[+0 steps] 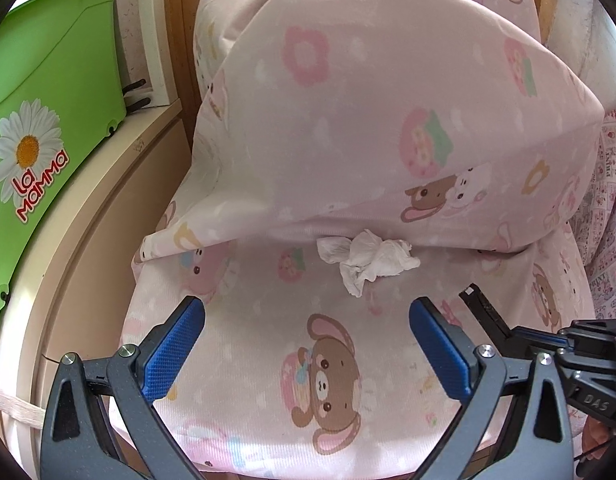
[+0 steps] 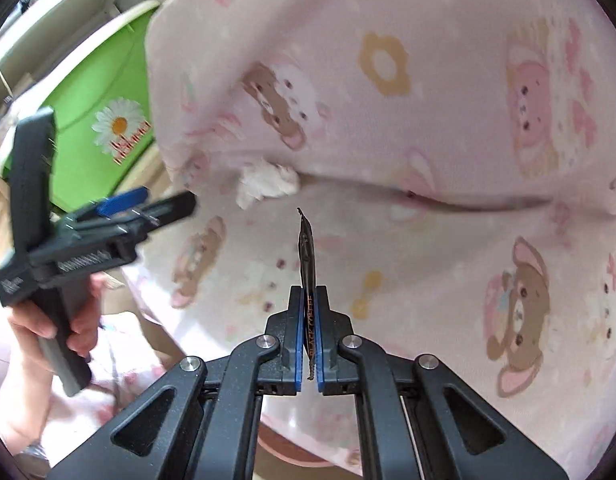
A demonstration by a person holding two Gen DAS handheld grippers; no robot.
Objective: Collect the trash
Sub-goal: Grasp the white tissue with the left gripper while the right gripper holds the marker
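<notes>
Right wrist view shows a thin dark sachet (image 2: 308, 252), seen edge-on with small printed lettering, pinched between the pads of the right gripper (image 2: 308, 300), whose jaws are pressed together on it. It stands up from the pads toward twelve o'clock, its ragged tip clear of the pink printed cover (image 2: 428, 240) beneath. I judge the step in hand to be the pick-up of this first piece of trash, with the grip made and the piece already off the cloth.

A crumpled white tissue (image 2: 267, 182) lies at about eleven o'clock from the sachet's tip, near it, resting against the crease where the raised cushion meets the flat part of the cover. In the left wrist view the same tissue (image 1: 368, 262) sits at about one o'clock ahead of the left gripper (image 1: 305, 312), whose blue pads are spread wide with nothing between them, still apart from the paper.

The next move likely calls for carrying the sachet off to a bin, none of which I can identify here, and bringing the open left jaws forward around the tissue. A green box (image 1: 39, 120) with a daisy label stands at nine o'clock on a beige cabinet (image 1: 107, 208)
</notes>
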